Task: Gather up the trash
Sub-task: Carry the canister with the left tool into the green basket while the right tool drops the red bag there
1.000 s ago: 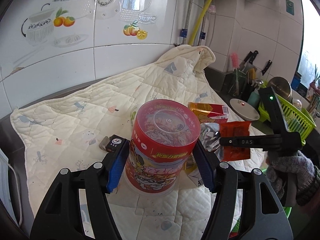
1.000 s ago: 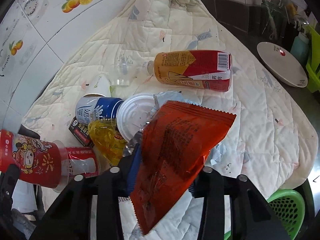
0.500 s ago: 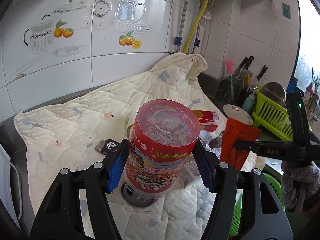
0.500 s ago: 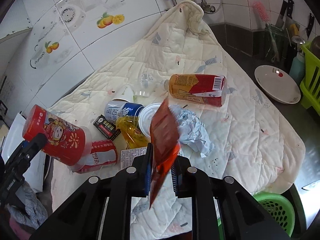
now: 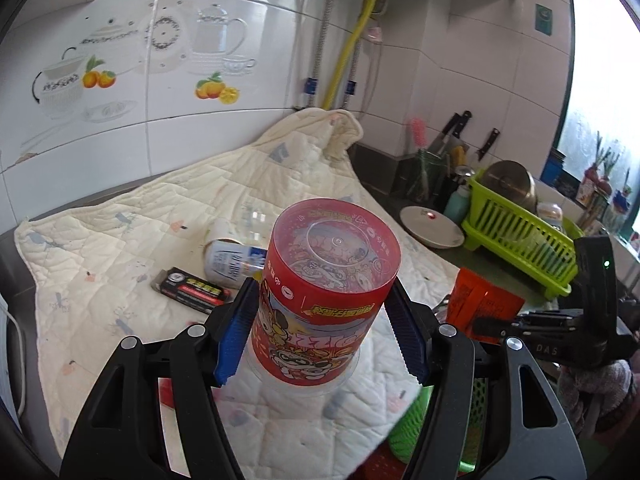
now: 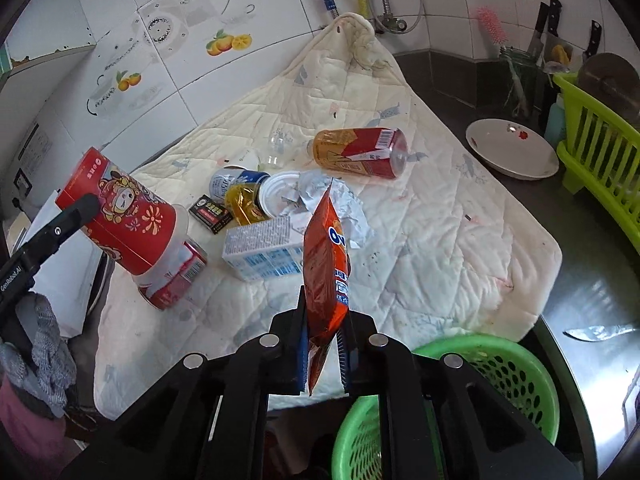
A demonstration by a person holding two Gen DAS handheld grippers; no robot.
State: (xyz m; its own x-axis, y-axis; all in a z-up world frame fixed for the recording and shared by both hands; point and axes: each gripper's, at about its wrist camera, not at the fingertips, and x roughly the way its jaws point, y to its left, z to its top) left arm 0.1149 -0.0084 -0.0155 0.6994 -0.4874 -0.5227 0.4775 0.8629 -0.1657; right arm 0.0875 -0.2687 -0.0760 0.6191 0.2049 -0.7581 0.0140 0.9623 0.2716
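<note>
Your left gripper [image 5: 318,334] is clamped on the red cup [image 5: 326,298], held up off the quilt [image 5: 120,264]. Your right gripper [image 6: 323,346] pinches the orange snack bag [image 6: 326,264] edge-on, with the green basket [image 6: 500,376] at 4 o'clock of it. More litter lies at 11 o'clock: a bottle [image 6: 358,152], a can [image 6: 236,182] and a carton [image 6: 264,252].

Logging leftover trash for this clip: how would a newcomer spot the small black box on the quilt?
Find the cream quilt spread over the counter, then the litter heap at its middle. On the heap's left edge, beside the blue-and-white can, lies the black box. It is the only flat, dark piece there, with a red and gold label.
</note>
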